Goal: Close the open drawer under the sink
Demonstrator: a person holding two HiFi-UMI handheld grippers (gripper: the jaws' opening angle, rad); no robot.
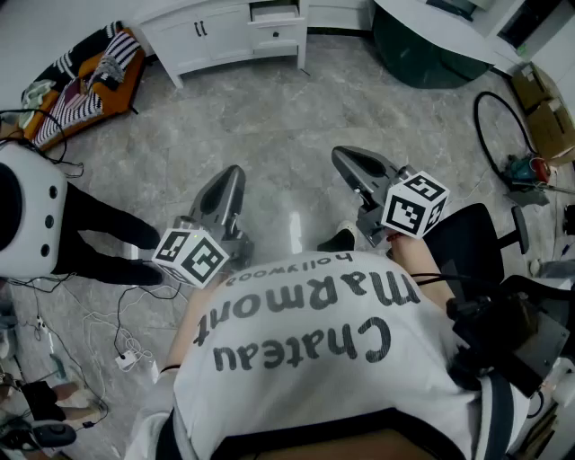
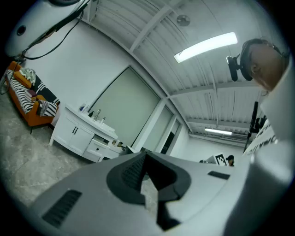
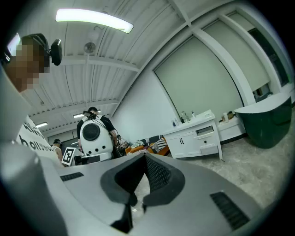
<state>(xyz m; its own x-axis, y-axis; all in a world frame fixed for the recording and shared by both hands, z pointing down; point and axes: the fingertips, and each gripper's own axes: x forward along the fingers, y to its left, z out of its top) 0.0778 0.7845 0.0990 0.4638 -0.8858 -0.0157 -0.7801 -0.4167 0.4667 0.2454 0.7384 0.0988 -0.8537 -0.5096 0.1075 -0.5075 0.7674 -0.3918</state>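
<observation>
Left gripper (image 1: 235, 175) and right gripper (image 1: 343, 158) shut, empty, well apart from white vanity (image 1: 225, 36); best walk closer, meet open drawer (image 1: 274, 12) front squarely, push straight in.

Cabinet (image 1: 216, 36) with the drawer (image 1: 274, 13) stands far across the floor (image 1: 287, 135), couch (image 1: 90, 81) to its left, tub (image 1: 431, 54) to its right.

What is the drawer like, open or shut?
Open: the drawer sticks out past the cabinet front, its dark inside showing.
</observation>
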